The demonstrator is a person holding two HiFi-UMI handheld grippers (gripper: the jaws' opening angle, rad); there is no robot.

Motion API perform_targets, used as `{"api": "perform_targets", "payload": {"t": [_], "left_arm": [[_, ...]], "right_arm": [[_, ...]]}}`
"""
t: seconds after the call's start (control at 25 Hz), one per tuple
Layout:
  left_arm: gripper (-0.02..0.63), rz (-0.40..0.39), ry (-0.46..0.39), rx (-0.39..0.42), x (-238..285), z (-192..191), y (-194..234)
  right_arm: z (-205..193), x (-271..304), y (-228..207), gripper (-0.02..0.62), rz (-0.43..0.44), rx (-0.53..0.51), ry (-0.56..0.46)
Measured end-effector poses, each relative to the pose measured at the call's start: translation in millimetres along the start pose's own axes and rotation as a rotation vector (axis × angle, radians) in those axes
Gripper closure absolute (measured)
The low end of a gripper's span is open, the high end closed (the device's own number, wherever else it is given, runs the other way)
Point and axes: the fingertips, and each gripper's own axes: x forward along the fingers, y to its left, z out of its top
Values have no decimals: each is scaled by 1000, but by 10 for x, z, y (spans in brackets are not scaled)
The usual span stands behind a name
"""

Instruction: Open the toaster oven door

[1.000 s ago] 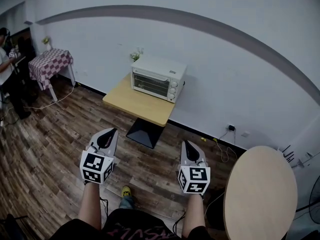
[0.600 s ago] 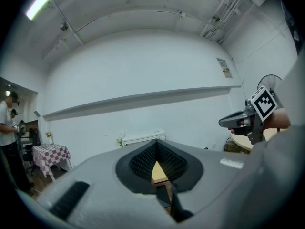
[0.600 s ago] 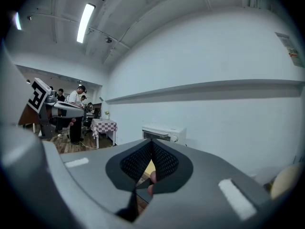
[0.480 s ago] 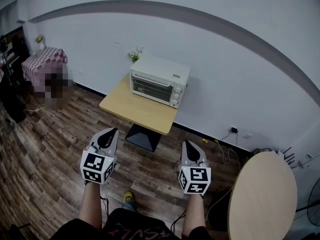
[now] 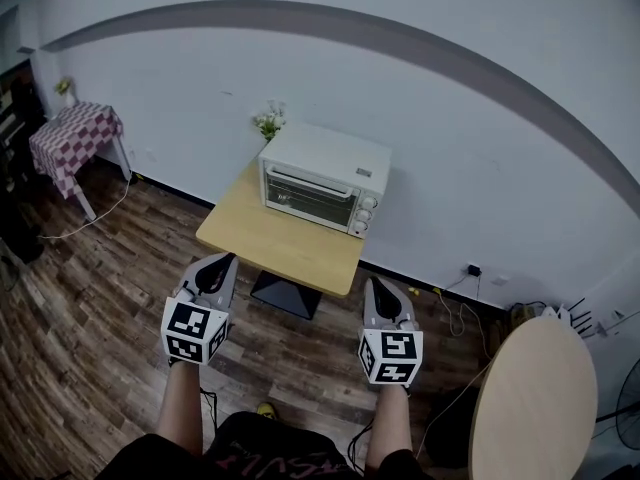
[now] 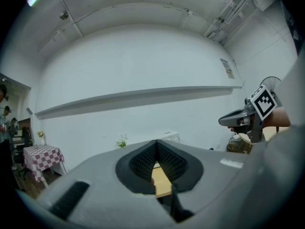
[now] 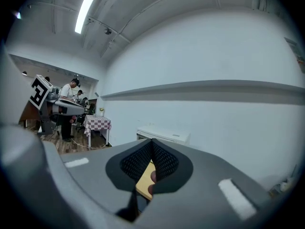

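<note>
A white toaster oven (image 5: 322,180) stands with its glass door closed at the back of a small wooden table (image 5: 280,243) against the wall. My left gripper (image 5: 221,262) and right gripper (image 5: 376,287) are held side by side over the floor, short of the table's near edge, and point at it. Both are shut with nothing in them. In the left gripper view the left gripper (image 6: 156,142) has its jaws together, and the oven's top (image 6: 168,136) peeks just beyond. In the right gripper view the right gripper (image 7: 152,141) is likewise shut below the oven (image 7: 162,133).
A checked-cloth table (image 5: 72,133) stands at the far left. A round wooden table (image 5: 535,398) is close at my lower right. A small plant (image 5: 266,120) sits behind the oven. Cables (image 5: 455,303) trail from a wall socket over the wood floor. People (image 7: 66,99) stand far left.
The oven and its table have come nearer and look larger in the head view. The checked table has slid left. Both grippers stay shut and side by side.
</note>
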Motion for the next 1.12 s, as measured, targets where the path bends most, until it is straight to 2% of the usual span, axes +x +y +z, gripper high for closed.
{"api": "perform_targets", "payload": {"t": [0.24,0.48,0.88,1.12], "left_arm": [[607,-37,4,8,386,-39,348],[607,-88,15,36,692,-85,445],[607,-106,26,17,1224,-168,643],[607,-101,50,29,1699,-190,776]], "right_arm": [[29,428,53,584,-19,-8,9],[38,713,15,584,-31,-9,26],[20,1232,-174,584,-52,-35,31],[38,1725,-402,584,-32,-36,28]]}}
